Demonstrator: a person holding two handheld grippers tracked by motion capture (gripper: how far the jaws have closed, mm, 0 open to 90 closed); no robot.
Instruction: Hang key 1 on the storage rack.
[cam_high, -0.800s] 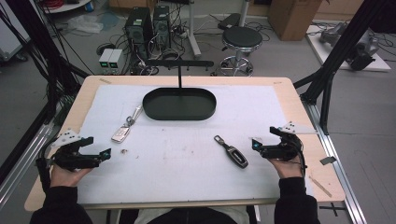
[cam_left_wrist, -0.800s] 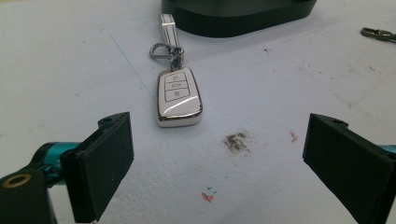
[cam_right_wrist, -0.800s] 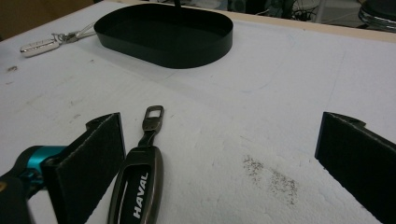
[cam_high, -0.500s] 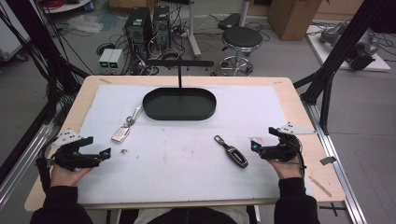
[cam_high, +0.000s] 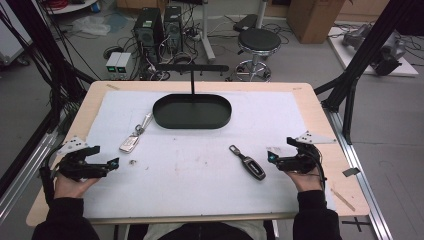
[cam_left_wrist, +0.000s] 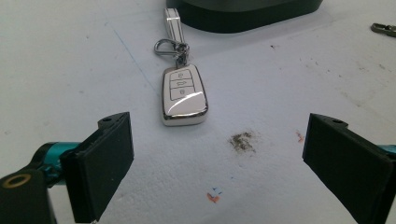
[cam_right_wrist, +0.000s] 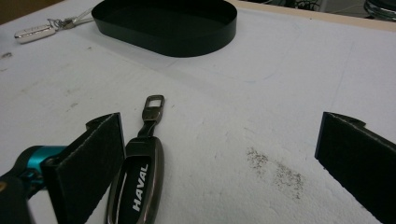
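Both grippers stand wide open, holding nothing. The dark key fob lies right of bench centre, beside your right gripper; the white key fob lies ahead of your left gripper, toward the left edge. Centre each fob between the jaws before closing.

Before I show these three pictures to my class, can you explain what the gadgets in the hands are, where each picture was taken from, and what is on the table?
A person holds two hand-held tools, each with two black jaws. The high view looks down on the table: the left gripper and right gripper both rest open and hold nothing. The other two pictures come from cameras riding on each gripper. On the white mat lie a silver key fob ahead of the left jaws, a dark key fob lettered HAVAL by the right jaws, and a black oval tray farther back.
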